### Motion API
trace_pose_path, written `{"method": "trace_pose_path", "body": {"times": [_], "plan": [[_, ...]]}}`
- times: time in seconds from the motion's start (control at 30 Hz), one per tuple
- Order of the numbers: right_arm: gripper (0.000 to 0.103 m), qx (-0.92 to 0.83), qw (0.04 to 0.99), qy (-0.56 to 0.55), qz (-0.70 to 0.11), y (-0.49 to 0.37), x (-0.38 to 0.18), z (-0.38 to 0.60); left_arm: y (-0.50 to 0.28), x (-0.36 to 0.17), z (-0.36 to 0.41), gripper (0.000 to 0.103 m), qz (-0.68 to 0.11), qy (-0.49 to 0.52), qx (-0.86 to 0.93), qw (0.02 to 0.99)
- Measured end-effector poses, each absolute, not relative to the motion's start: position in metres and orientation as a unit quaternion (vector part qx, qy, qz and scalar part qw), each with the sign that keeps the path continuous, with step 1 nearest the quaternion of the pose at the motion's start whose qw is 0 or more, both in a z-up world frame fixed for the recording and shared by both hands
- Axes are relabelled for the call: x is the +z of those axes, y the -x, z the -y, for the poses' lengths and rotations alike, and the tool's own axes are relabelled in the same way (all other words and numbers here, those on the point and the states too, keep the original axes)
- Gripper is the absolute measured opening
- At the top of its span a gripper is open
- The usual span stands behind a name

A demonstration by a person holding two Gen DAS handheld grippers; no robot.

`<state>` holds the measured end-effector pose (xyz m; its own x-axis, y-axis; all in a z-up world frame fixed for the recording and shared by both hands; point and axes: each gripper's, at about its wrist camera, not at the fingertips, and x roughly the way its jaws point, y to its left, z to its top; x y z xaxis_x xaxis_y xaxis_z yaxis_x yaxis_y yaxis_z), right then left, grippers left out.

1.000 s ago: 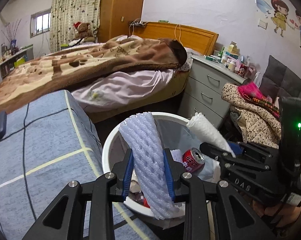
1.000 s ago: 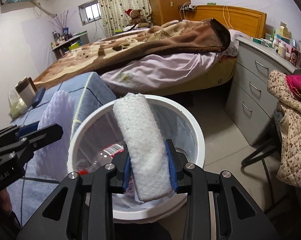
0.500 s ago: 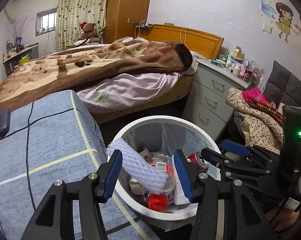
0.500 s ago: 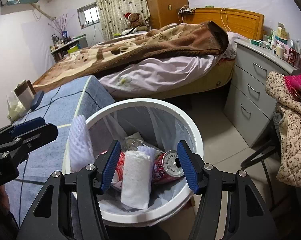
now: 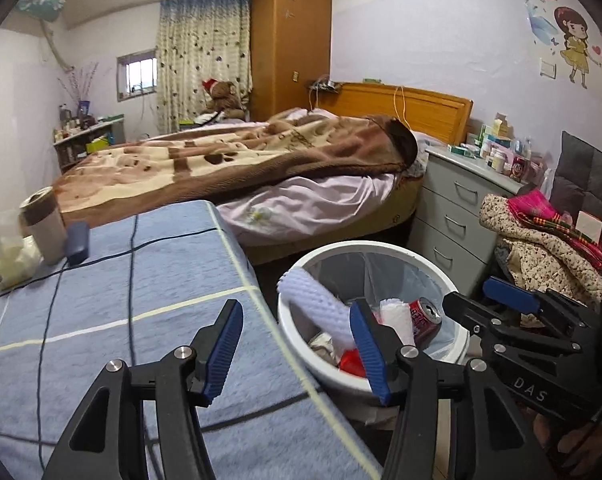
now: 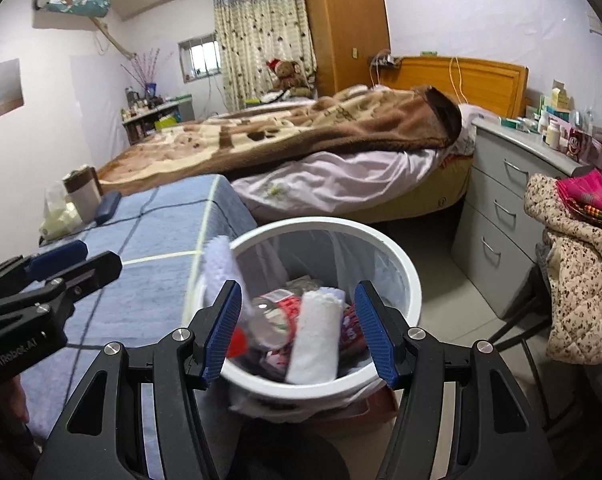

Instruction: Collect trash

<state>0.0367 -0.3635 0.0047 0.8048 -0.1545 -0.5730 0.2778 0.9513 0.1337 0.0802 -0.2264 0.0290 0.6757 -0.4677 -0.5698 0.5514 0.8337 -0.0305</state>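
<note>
A white bin [image 5: 381, 245] with a clear liner stands on the floor beside the blue checked surface. The lilac foam net [image 5: 317, 296] leans inside it against the near-left rim. The white foam roll [image 5: 397, 316] lies among a red can [image 5: 423, 316] and a clear bottle [image 6: 277, 312]. My left gripper [image 5: 295, 308] is open and empty, hanging over the edge of the blue surface just left of the bin. My right gripper [image 6: 297, 292] is open and empty above the bin's near rim [image 6: 325, 222], over the white roll [image 6: 317, 340].
The blue checked surface [image 5: 141, 280] carries a cup [image 5: 45, 228], a dark case [image 5: 79, 240] and a thin cable. Behind are a bed with a brown blanket [image 5: 241, 160], grey drawers [image 5: 453, 216] and a chair piled with clothes [image 5: 541, 248] on the right.
Both grippers opened and let go: the lilac net and the white roll dropped into the bin. Both grippers drew back, and the left one swung leftward over the blue surface.
</note>
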Motion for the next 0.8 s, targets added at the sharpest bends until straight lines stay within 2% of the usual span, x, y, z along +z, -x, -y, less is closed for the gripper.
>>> {"method": "trace_pose_path", "body": {"times": [0.13, 0.27, 0.8], "plan": [[0.060, -0.110, 0.950, -0.112, -0.271, -0.022, 0.007, 0.352, -0.063, 0.029, 0.204, 0.056, -0.280, -0.065, -0.252, 0.924], [0.060, -0.113, 0.954, -0.110, -0.256, -0.013, 0.008, 0.340, -0.049, 0.028, 0.182, 0.066, -0.270, -0.048, -0.233, 0.933], [0.060, -0.137, 0.962, -0.101, -0.212, 0.013, 0.008, 0.319, -0.007, 0.023, 0.143, 0.067, -0.242, -0.060, -0.162, 0.955]]}}
